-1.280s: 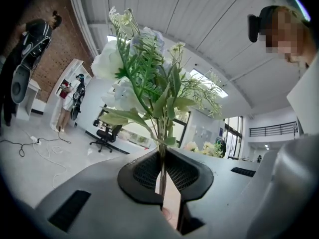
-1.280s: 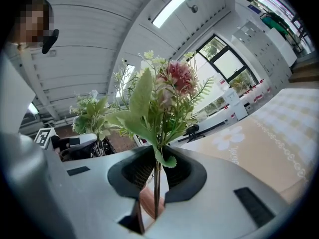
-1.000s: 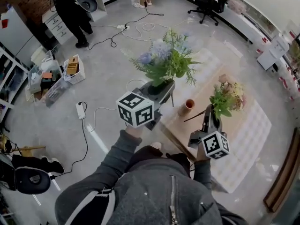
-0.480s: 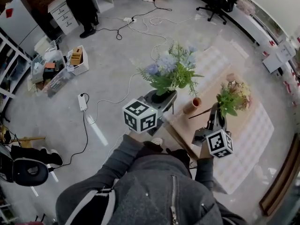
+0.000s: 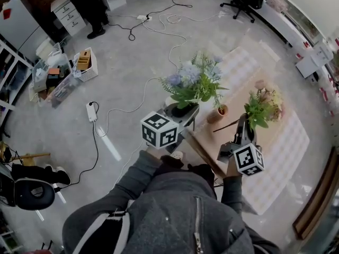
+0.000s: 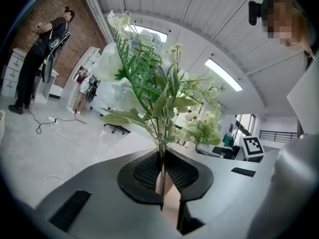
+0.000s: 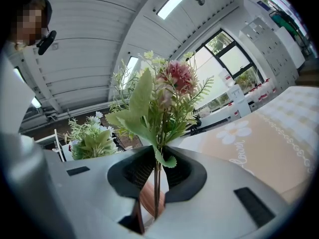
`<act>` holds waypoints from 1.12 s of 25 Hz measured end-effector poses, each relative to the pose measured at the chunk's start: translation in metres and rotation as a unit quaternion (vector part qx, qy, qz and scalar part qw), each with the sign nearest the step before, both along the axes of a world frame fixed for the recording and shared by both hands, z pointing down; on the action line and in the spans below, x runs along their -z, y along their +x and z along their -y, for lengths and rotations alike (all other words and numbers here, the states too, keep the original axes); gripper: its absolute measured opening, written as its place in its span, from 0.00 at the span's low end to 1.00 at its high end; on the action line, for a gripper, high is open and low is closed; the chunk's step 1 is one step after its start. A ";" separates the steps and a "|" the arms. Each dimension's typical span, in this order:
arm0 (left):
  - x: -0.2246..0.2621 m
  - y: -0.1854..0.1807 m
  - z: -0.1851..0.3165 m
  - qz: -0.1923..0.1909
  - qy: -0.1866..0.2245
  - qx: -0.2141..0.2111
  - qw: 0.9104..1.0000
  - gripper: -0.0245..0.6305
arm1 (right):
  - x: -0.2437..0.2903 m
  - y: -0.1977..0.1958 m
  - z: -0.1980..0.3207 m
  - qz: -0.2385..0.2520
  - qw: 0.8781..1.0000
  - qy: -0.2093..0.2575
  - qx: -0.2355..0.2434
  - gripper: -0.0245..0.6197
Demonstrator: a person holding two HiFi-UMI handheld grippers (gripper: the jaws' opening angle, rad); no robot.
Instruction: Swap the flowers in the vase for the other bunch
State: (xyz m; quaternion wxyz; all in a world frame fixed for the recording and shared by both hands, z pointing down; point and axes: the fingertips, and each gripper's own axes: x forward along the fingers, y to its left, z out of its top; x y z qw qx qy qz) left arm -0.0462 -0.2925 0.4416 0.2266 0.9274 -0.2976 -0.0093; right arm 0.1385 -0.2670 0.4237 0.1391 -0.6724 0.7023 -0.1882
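Stems clamped: blue bunch (image 5: 193, 83) in left gripper (image 5: 183, 110), pink bunch (image 5: 262, 107) in right gripper (image 5: 244, 123); vase (image 5: 217, 113) stands between them, centre-right.

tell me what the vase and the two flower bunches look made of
The vase is matte orange-brown with no shine, likely unglazed clay. The blue bunch and the pink bunch are probably artificial, plastic or fabric: stiff uniform leaves, thin wiry stems. Not certain.
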 end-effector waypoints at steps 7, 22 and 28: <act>0.004 0.003 -0.005 0.012 0.003 -0.018 1.000 0.08 | 0.001 -0.001 -0.004 0.000 1.000 -0.004 -0.005 0.11; -0.002 0.007 -0.007 0.009 -0.005 -0.028 1.000 0.08 | 0.012 0.013 -0.010 -0.021 1.000 0.003 -0.023 0.11; -0.007 0.006 -0.009 0.012 -0.008 -0.029 0.999 0.08 | 0.044 0.016 -0.007 -0.076 0.996 0.029 -0.022 0.11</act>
